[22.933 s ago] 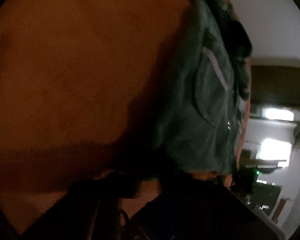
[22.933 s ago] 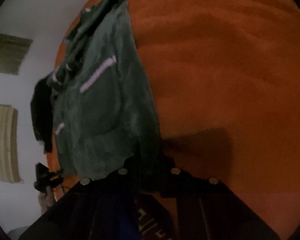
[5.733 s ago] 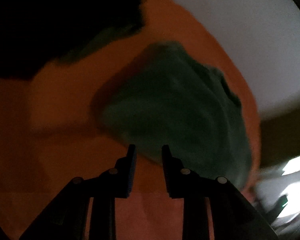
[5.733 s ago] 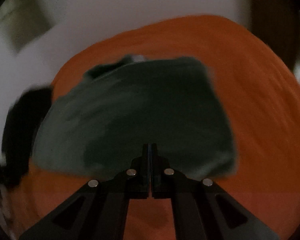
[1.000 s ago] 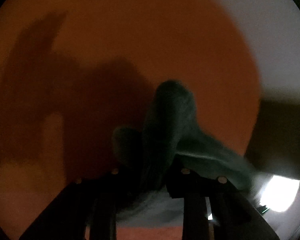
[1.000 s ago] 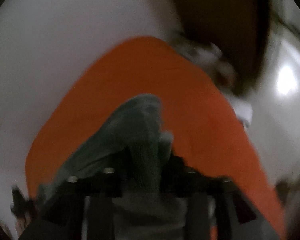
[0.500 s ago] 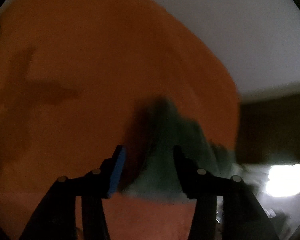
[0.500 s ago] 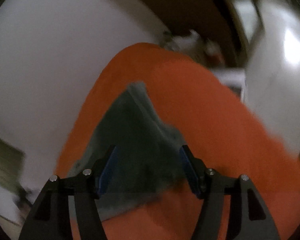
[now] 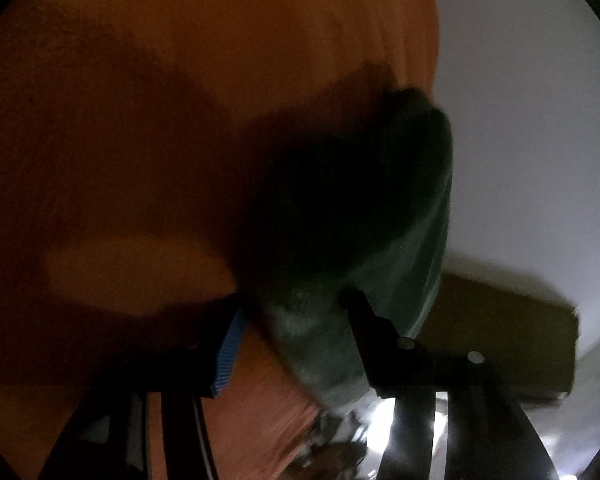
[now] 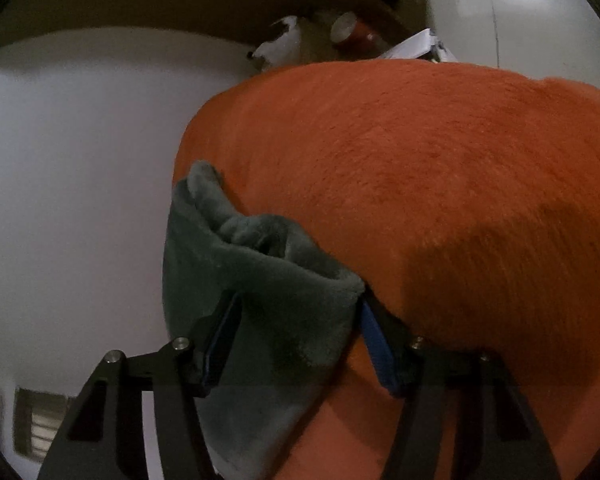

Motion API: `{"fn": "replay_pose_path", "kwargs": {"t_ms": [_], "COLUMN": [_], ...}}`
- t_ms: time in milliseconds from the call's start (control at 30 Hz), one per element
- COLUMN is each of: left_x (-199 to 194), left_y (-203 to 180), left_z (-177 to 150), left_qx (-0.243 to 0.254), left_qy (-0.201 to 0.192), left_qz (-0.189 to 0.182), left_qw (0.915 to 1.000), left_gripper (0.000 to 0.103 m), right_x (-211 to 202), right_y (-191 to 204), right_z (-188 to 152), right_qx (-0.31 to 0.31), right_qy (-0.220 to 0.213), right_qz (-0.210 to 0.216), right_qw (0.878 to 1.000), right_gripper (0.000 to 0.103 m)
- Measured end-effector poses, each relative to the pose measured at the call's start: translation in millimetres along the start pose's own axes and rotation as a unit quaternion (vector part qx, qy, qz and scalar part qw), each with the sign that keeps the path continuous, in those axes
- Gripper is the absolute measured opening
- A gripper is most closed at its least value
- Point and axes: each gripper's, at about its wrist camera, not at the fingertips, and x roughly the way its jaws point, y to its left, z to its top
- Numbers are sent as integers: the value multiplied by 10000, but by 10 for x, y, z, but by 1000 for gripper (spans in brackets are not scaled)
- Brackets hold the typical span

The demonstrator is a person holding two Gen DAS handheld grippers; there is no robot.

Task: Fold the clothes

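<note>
Green fleecy garment (image 10: 268, 280) sits bunched at the edge of the orange blanket (image 10: 440, 168), right by the white wall (image 10: 80, 160). Right gripper (image 10: 300, 312) has its fingers (image 10: 374, 340) spread around the bundle, easing inward a bit, pads not pressing. Left gripper (image 9: 296, 320) fingers (image 9: 228, 344) stand apart too, with cloth between them, not clamped.

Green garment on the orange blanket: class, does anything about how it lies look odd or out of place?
Yes. The green garment sits at the very edge of the orange blanket, part drooping over the side. Its top is bunched, not flat.
</note>
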Motion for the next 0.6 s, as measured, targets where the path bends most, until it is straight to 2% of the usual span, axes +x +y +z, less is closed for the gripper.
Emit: {"fn": "replay_pose_path", "kwargs": {"t_ms": [67, 100, 133, 167, 233, 333, 400, 500, 600], "left_x": [-21, -36, -58, -91, -245, -537, -781, -1066, -1202], "left_y": [-46, -79, -144, -235, -396, -588, -667, -469, -108], "left_z": [-1, -6, -13, -25, -112, -334, -527, -937, -1063], "left_qx": [45, 108, 268, 464, 588, 521, 518, 648, 615], "left_qy": [-214, -329, -440, -518, -701, -703, -695, -679, -504], "left_qz": [-90, -136, -82, 49, 183, 229, 251, 512, 926], "left_qw": [9997, 9993, 9986, 9976, 9956, 9959, 9959, 9943, 9925], "left_gripper": [53, 44, 9, 10, 10, 9, 9, 9, 10], "right_x": [22, 40, 65, 90, -85, -531, -829, -1285, -1571], "right_y": [5, 13, 18, 23, 148, 533, 713, 690, 388], "right_z": [-2, 3, 31, 63, 86, -62, -183, -364, -443], "right_qx": [-66, -81, -80, -76, -317, -1174, -1457, -1369, -1127], "right_qy": [-61, -45, 44, 149, -106, -309, -394, -413, -382], "right_qz": [-66, -63, -10, 53, 106, -25, -120, -395, -724], "right_qw": [9999, 9999, 10000, 9998, 9994, 9926, 9885, 9889, 9903], "right_gripper": [57, 36, 19, 9, 9, 9, 9, 9, 9]}}
